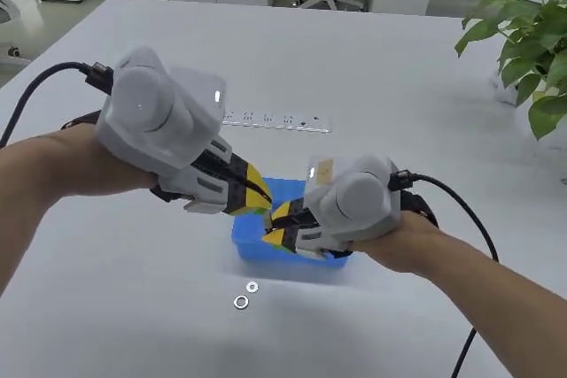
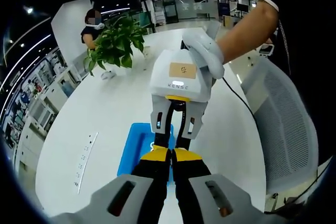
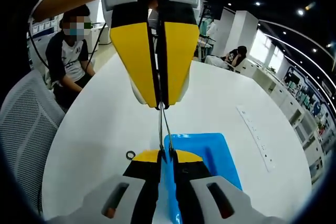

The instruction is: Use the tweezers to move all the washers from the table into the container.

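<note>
Looks like tweezers (image 3: 160, 124) handover above container (image 1: 244, 241): L gripper (image 3: 160, 104) clamped on them, R gripper (image 3: 168, 156) narrow round tips. Next: down to washers (image 1: 241, 302).

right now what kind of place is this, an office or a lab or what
Probably an open-plan office or lab workspace. There's a large white table with a power strip on it, a mesh office chair beside it, a potted plant, and strip ceiling lights.

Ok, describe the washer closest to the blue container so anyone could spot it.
On the white table, find the blue container. Two washers lie off its near wall, toward the person. Yours is the washer closer to that wall; the second washer sits lower-left of it, nearer the person.
</note>
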A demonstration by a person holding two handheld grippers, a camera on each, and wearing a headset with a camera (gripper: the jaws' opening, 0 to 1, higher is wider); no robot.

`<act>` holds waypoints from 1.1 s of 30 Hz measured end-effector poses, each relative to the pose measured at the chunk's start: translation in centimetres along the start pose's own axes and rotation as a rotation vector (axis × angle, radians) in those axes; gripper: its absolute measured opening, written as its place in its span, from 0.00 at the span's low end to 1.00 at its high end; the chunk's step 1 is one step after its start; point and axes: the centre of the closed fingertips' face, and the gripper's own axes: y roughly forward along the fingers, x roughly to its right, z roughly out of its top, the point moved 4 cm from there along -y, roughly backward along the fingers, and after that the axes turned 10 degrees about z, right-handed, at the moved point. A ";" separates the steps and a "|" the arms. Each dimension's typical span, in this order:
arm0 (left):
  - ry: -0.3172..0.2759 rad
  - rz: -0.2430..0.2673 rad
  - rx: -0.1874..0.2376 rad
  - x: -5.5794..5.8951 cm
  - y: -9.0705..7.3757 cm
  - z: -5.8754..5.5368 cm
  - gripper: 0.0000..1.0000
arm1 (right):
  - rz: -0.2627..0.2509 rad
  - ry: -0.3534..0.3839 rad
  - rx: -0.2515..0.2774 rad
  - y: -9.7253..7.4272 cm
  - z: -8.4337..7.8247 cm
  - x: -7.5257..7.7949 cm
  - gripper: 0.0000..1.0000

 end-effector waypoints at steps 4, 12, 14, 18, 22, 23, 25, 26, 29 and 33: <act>-0.018 0.013 0.010 0.9 -0.1 -0.3 0.05 | 0.009 0.002 0.002 0.2 -0.2 -0.8 0.10; -0.045 0.034 0.021 2.0 0.2 -1.1 0.05 | 0.027 0.018 0.008 1.1 -0.8 -2.1 0.10; -0.051 0.039 0.024 2.3 0.3 -1.3 0.05 | 0.026 0.022 0.006 1.3 -1.0 -2.2 0.10; -0.063 0.042 0.027 2.8 0.5 -1.7 0.05 | 0.033 0.027 0.003 1.6 -1.3 -2.6 0.10; -0.080 0.051 0.030 3.2 0.6 -2.3 0.05 | 0.038 0.036 0.003 2.1 -1.7 -3.0 0.10; -0.087 0.053 0.029 3.4 0.6 -2.5 0.05 | 0.043 0.038 0.002 2.3 -1.8 -3.2 0.10; -0.093 0.051 0.026 3.7 0.6 -2.8 0.05 | 0.052 0.039 0.000 2.6 -1.9 -3.5 0.10; -0.097 0.051 0.023 3.9 0.5 -3.0 0.05 | 0.055 0.039 -0.001 2.8 -1.9 -3.6 0.10; -0.103 0.054 0.016 4.2 0.4 -3.5 0.05 | 0.066 0.044 0.000 3.4 -2.1 -3.9 0.10; -0.124 0.075 0.016 4.4 0.2 -4.1 0.05 | 0.071 0.055 0.009 3.9 -2.0 -4.1 0.10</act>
